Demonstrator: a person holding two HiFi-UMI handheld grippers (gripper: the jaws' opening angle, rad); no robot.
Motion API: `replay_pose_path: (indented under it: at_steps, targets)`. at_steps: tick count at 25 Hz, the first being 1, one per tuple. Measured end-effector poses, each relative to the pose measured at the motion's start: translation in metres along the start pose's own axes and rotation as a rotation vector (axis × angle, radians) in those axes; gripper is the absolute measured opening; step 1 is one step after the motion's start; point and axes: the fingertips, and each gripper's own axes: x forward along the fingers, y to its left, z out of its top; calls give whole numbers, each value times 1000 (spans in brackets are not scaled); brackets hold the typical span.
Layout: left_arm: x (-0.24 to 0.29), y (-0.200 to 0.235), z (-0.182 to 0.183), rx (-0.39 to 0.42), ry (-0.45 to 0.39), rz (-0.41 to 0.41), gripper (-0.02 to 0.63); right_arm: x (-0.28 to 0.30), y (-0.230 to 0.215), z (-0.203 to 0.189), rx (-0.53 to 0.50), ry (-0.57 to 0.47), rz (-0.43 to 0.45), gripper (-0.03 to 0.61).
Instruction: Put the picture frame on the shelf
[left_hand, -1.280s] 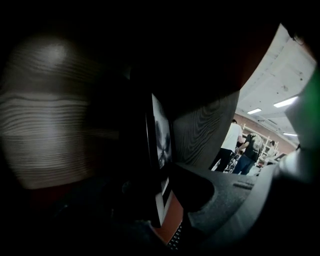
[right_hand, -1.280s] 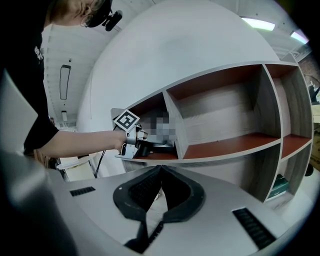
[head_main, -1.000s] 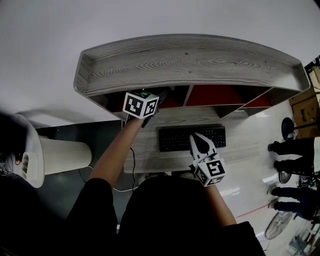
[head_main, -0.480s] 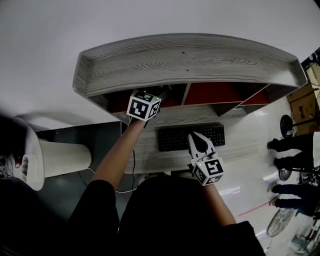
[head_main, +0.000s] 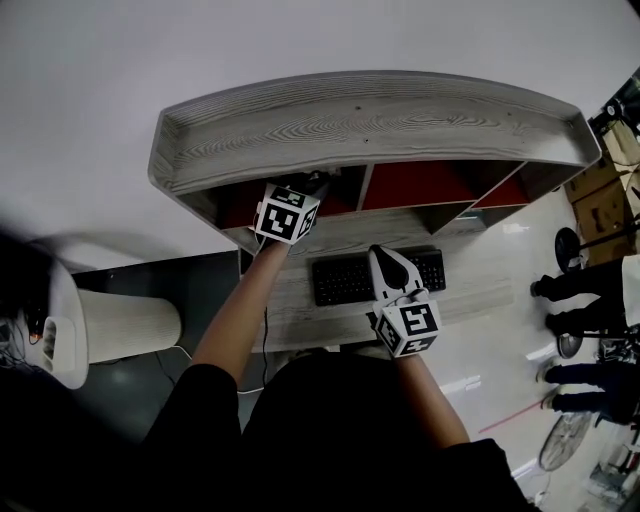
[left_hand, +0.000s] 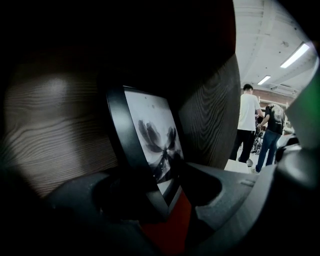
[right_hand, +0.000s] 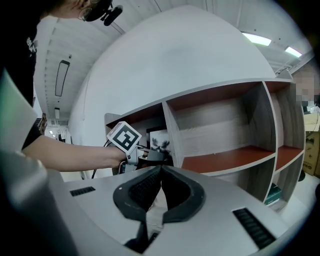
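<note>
The left gripper's (left_hand: 167, 192) jaws are opening around the black-rimmed picture frame with a dark flower print (left_hand: 152, 140). The frame stands between them, with red shelf floor showing in the gap on one side, so the grasp looks released rather than clenched. The frame sits tilted back in the end compartment of the grey wood-grain shelf unit with red floors (head_main: 370, 120), at the unit's 9 o'clock end and close to the upright divider. Its lower edge appears to rest on the red floor.

The right gripper (right_hand: 159, 172) has its jaws pressed together on nothing. It hovers above the black keyboard (head_main: 350, 280) on the grey tabletop (head_main: 300, 320), at about 5 o'clock from the left gripper.

The placing seems essentially done. What is left is to finish letting go and draw the left gripper out without knocking the frame over.
</note>
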Motion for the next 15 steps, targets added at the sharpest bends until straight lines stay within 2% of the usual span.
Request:
replay_pose_path:
  at_steps: [5, 8, 12, 15]
  targets:
    - [4, 2, 2, 44, -1, 34, 252, 0, 10, -3, 3, 3, 0, 12]
    - [7, 2, 4, 61, 19, 15, 256, -4, 15, -8, 2, 10, 1, 12]
    - [4, 4, 2, 23, 23, -29, 264, -10, 17, -13, 5, 18, -8, 12]
    - [1, 8, -1, 10, 30, -24, 276, -14, 17, -16, 9, 19, -15, 12]
